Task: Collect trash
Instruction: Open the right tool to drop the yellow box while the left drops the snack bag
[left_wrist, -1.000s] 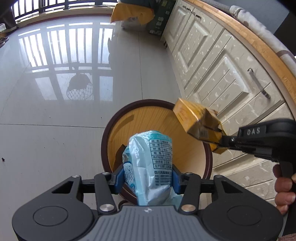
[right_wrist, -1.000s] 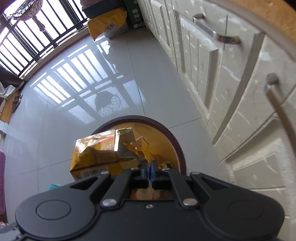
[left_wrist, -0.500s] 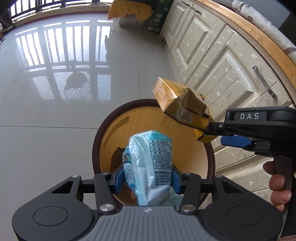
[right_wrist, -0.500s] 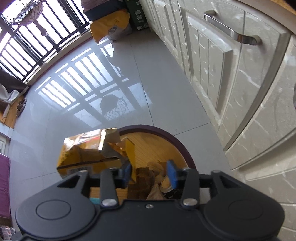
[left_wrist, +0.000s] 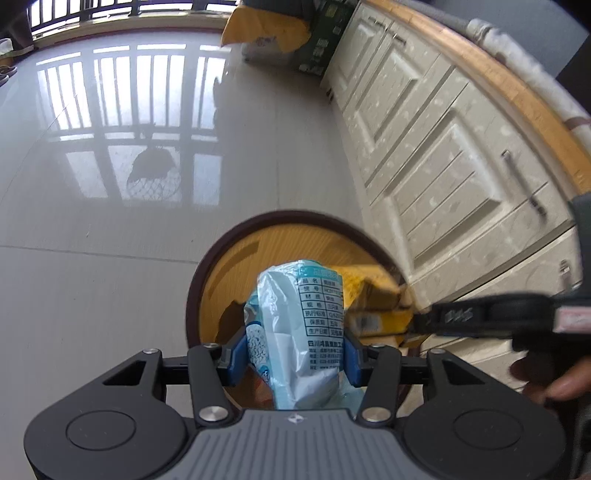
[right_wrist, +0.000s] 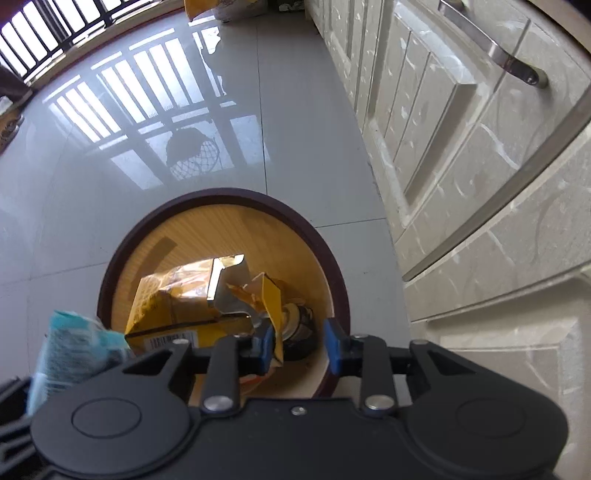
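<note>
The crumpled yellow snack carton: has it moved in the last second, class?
Yes. The crumpled yellow snack carton has dropped from above the round wooden bin's dark rim to inside it, released by the open right gripper.

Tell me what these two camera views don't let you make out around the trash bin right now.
- Bin bottom: right wrist view, hidden under the yellow carton and a dark can.
- Whether the carton touches the right gripper: its left pad overlaps the carton.
- Blue packet lower end: left wrist view, behind the left gripper body.
- Right gripper lettering: left wrist view, motion-blurred.
</note>
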